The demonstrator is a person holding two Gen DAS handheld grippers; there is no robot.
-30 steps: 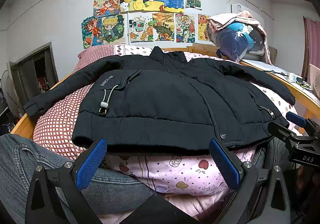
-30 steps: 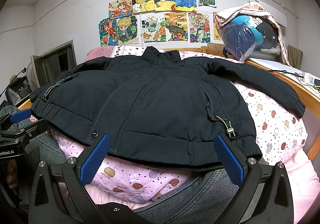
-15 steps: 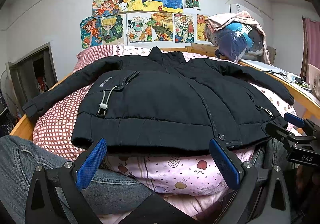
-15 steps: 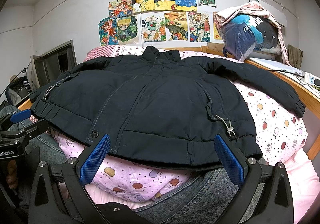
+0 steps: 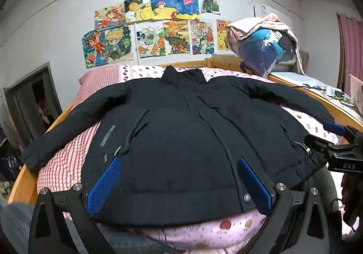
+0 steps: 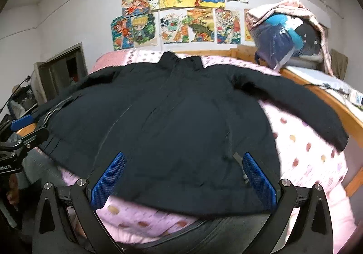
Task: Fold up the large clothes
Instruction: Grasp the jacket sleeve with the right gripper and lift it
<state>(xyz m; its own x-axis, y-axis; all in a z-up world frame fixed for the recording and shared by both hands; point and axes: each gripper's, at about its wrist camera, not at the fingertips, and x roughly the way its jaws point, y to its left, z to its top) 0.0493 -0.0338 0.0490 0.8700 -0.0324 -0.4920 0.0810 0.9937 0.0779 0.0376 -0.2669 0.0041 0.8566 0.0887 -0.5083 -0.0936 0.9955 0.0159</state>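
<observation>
Both grippers moved forward since earlier frame — left gripper [image 5: 179,186] and right gripper [image 6: 183,181] jaws wide apart, holding nothing, now over hem of black jacket [image 5: 181,140]. Jacket unchanged — flat, front up, sleeves spread on bed [image 6: 313,152]. Drawings [image 5: 158,27] on wall behind.

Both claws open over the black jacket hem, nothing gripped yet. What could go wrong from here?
1. The jacket looks puffy and thick; the left claw or right claw may pinch only the top layer, so the fold drags unevenly.
2. The toggle cord near the hem could snag a claw.
3. Both sleeves lie spread toward the bed rail and may slip over it.
</observation>
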